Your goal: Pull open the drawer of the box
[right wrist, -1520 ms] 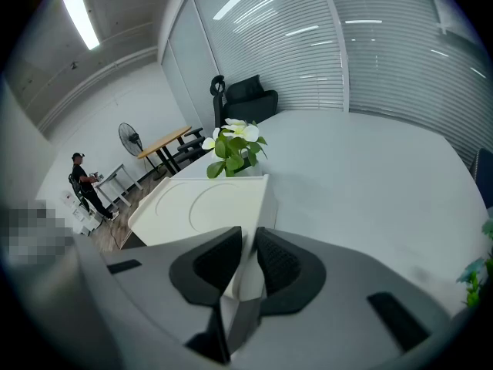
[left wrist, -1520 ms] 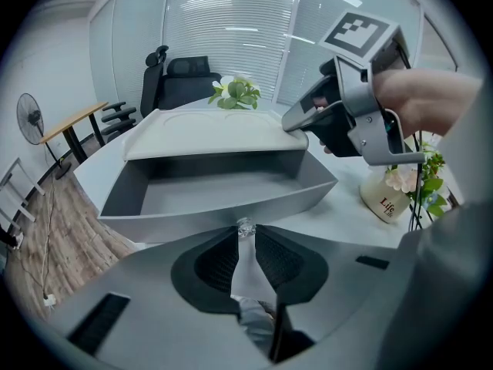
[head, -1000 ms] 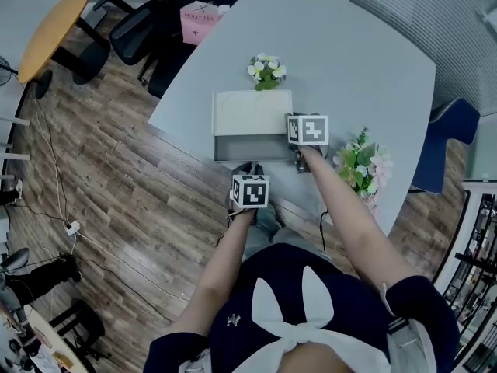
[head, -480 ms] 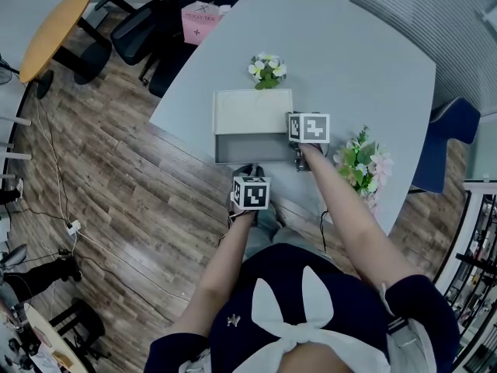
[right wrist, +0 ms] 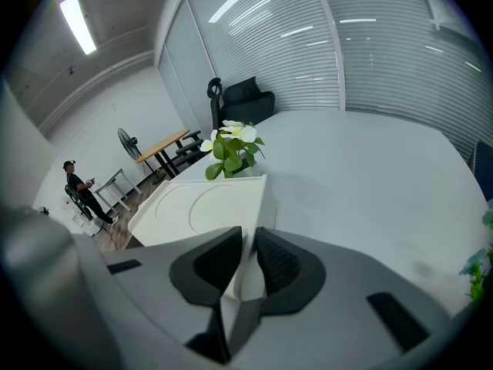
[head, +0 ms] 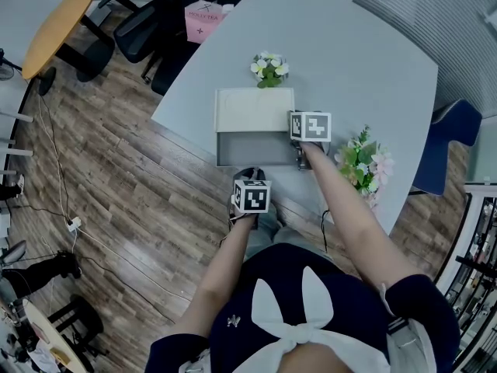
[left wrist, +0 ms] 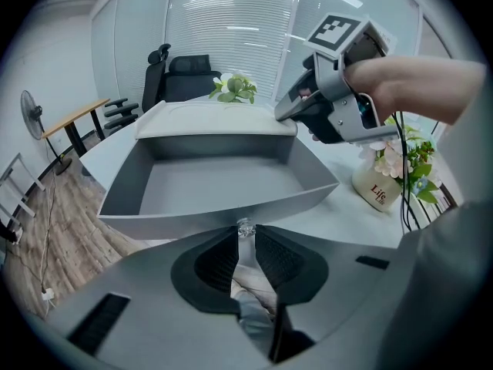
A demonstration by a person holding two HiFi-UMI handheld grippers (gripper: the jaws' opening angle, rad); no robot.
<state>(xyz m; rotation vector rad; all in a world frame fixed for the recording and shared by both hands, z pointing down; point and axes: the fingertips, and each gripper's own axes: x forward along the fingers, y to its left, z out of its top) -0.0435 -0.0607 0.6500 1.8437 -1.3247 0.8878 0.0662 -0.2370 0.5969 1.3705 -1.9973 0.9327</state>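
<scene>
White flowers (head: 268,67), pink flowers (head: 365,164) — office chairs (head: 133,33) beyond.

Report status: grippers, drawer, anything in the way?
Left gripper shut on drawer knob. Right gripper shut on box corner. Drawer pulled well out, empty. Nothing blocking it.

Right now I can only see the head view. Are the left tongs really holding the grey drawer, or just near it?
Observer: Holding. The left tongs pinch a tiny clear knob on the front of the grey drawer.
Operator: And the right tongs?
Observer: They are clamped on the near edge of the white box.
Operator: What are the pink flowers standing in?
Observer: A cream vase with "Life" printed on it.
</scene>
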